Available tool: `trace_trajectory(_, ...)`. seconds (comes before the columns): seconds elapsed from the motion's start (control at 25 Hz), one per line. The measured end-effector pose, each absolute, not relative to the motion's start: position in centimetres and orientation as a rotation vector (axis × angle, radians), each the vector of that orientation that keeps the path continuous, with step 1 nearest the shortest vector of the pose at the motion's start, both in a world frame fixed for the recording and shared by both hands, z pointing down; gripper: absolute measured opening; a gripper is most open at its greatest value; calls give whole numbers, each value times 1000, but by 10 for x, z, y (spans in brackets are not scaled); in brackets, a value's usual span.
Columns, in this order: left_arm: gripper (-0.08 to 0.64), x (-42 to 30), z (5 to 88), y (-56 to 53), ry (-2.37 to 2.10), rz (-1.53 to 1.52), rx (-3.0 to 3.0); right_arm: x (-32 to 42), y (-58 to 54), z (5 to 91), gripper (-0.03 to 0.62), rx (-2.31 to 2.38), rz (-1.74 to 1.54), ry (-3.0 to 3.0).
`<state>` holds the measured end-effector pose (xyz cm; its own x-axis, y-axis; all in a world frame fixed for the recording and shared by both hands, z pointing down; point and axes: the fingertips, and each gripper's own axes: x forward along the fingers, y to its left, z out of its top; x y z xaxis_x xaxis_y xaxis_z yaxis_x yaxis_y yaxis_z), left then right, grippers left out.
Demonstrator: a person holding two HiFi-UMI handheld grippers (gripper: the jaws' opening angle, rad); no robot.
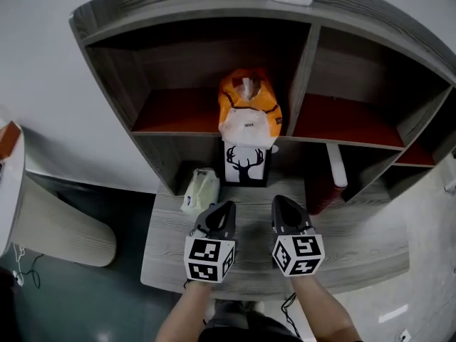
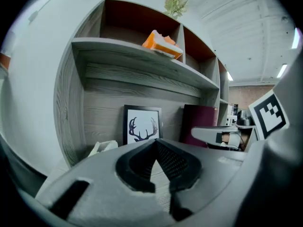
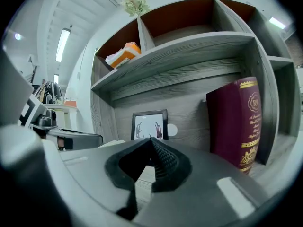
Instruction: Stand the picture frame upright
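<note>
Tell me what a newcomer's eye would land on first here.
The orange bag on the shelf stands out most, with the deer frame upright just below it. Nearer, the left hand-held gripper and right hand-held gripper are shut and empty above the desk.

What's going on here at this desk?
A person holds the left hand-held gripper and the right hand-held gripper over the desk, both shut and empty. The frame stands upright against the shelf's back, untouched, between a white packet and a book.
</note>
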<state>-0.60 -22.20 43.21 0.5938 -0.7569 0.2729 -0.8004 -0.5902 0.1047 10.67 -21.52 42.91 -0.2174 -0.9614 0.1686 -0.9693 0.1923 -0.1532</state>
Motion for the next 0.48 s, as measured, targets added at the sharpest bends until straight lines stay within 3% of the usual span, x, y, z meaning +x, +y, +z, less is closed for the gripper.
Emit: trace_trajectory(0.48,-2,-17,410,-181,-1339,214,2617,104,-176,410,-2,1927,323,-2443)
